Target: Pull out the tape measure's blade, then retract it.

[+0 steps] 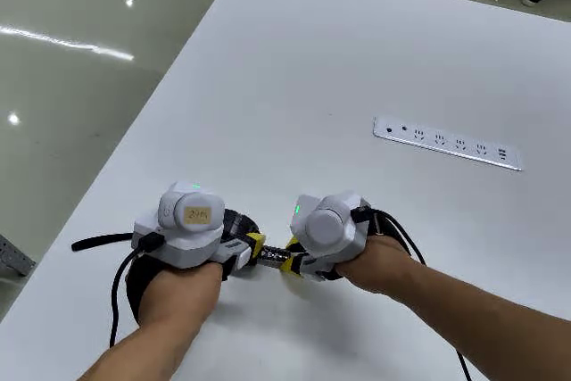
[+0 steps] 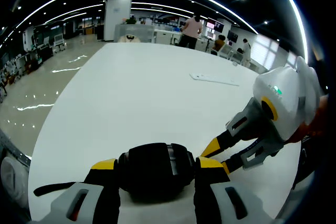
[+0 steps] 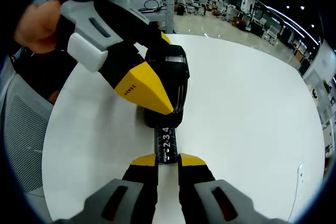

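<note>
**One claw anchors, the other pulls**

My left claw (image 2: 157,167) is clamped on the black tape measure (image 2: 154,170), one yellow tip on each side of it. It sits low on the near edge of the white desk (image 1: 312,69). I hold it there so it has something to brace against and cannot slide when the blade is drawn.

My right claw (image 3: 168,161) is pinched on the tip of the blade (image 3: 166,141), just to the right of the tape measure. The jaws meet flat across the strip, so it should come out straight rather than twist. Only a short stretch of blade shows between the two claws, with the first few numbers readable. I judge the pull is near its start, with almost all of the travel to the right left to do.

The tape measure's strap (image 1: 98,242) trails off to the left, out of the way. The power strip (image 1: 446,143) lies well apart on the far right. The bare desk between looks like enough room for the blade.
</note>
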Demonstrator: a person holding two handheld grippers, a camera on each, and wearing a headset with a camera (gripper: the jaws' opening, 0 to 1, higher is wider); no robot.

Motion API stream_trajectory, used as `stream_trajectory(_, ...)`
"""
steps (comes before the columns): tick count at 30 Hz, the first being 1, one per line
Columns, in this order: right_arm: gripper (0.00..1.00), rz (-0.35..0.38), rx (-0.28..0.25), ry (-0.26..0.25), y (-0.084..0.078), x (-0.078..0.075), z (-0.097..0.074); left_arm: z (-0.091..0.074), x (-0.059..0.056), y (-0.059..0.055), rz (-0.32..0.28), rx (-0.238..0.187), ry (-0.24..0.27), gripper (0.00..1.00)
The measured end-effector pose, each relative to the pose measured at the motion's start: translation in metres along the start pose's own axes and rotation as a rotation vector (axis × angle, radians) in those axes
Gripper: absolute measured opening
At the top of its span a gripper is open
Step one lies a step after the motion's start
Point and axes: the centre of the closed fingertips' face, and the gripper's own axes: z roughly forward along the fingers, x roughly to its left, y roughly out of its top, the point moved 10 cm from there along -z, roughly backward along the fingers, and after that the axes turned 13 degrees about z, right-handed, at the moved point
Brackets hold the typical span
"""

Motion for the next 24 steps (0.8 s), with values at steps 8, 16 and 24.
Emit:
stream_trajectory(8,0.13,0.0,-0.006,0.0,0.0019,0.0006,0.002,-0.0006,-0.0007,-0.0012,0.011,-0.01,0.008,0.52)
stream_trajectory(16,0.13,0.002,-0.013,0.0,0.0034,0.0017,0.0033,-0.0007,-0.0007,-0.0009,0.016,-0.014,0.009,0.52)
stream_trajectory(24,0.13,0.005,-0.02,-0.001,0.0068,0.0032,0.0056,-0.0009,-0.0005,-0.001,0.017,-0.015,0.008,0.52)
